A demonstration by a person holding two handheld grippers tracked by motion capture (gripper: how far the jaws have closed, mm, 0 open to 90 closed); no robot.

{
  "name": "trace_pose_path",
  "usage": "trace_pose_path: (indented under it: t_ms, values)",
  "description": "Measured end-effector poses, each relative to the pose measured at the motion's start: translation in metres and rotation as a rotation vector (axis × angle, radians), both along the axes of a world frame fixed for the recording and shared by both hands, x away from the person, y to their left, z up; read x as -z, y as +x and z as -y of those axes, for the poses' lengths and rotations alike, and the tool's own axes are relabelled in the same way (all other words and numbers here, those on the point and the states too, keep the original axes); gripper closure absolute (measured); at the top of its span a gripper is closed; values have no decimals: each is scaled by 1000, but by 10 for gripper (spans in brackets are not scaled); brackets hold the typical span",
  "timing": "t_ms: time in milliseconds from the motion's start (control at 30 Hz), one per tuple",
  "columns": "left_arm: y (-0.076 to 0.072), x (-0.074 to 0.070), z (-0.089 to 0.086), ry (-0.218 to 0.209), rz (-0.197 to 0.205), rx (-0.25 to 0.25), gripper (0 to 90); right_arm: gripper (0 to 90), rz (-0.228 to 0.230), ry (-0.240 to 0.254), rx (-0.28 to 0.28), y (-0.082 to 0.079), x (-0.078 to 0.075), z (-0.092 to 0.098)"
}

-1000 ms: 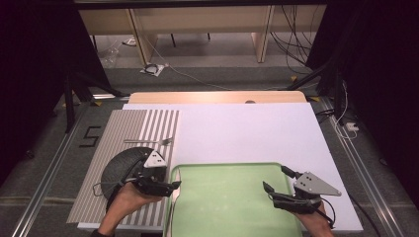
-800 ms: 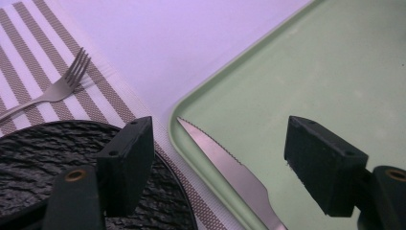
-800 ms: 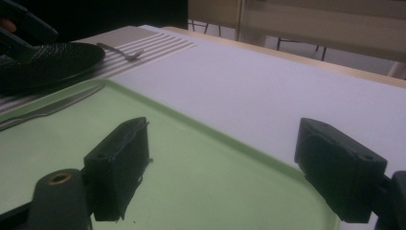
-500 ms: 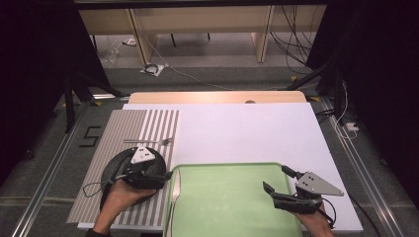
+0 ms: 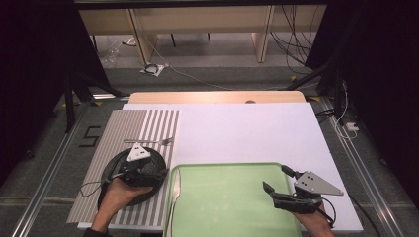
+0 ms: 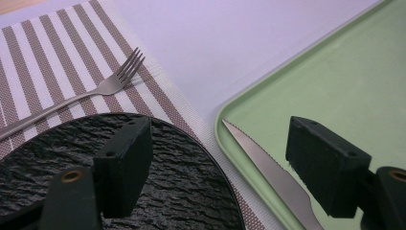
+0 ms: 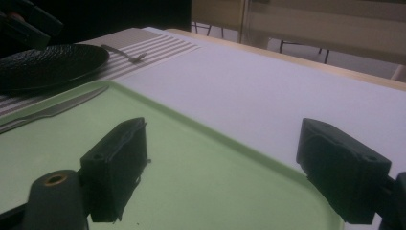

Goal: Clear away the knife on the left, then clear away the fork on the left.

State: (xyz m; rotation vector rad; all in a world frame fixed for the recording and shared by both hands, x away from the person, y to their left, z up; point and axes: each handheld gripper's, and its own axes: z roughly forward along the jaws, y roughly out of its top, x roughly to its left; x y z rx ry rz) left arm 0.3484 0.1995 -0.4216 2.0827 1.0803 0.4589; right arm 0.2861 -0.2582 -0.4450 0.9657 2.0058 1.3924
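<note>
A black textured plate (image 5: 116, 195) lies on the striped placemat (image 5: 143, 123), and my left gripper (image 5: 157, 170) hovers over its right rim, open and empty. In the left gripper view (image 6: 220, 163) one jaw stands over the plate (image 6: 182, 191) and the other over the green tray (image 6: 344, 86), where a knife (image 6: 268, 172) lies along the left edge. A fork (image 5: 148, 141) rests on the mat just beyond the plate. Over the right part of the tray (image 5: 227, 197) my right gripper (image 5: 274, 177) is open with nothing between its jaws (image 7: 230, 167).
The white table top (image 5: 247, 133) stretches beyond the tray, with a wooden strip (image 5: 217, 97) at its far edge. The right gripper view takes in the knife (image 7: 52, 111), the plate (image 7: 48, 64) and the fork (image 7: 124, 53) off to the left. Cables lie on the floor behind.
My left gripper has drawn away from the tray's left edge, moving left and forward over the plate. The right gripper has stayed put.
</note>
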Motion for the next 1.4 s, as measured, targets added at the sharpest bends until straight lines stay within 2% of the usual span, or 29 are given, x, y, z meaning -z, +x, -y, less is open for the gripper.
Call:
trace_pose_path:
  t_ms: [200, 533, 800, 967, 1400]
  values:
    - [5, -3, -4, 16, 15, -17, 244, 189, 1, 2, -1, 0, 0, -1]
    - [26, -9, -15, 32, 33, -62, 247, 191, -1, -1, 4, 0, 0, 0]
    - [42, -3, -26, 44, 11, -98, 247, 192, -1, -3, 2, 1, 0, -1]
    - [52, -2, -28, 62, 1, -102, 248, 193, -2, 5, 4, 1, 1, -1]
    - [79, -11, -29, 111, -2, -106, 247, 193, -5, 5, 5, 2, 1, -1]
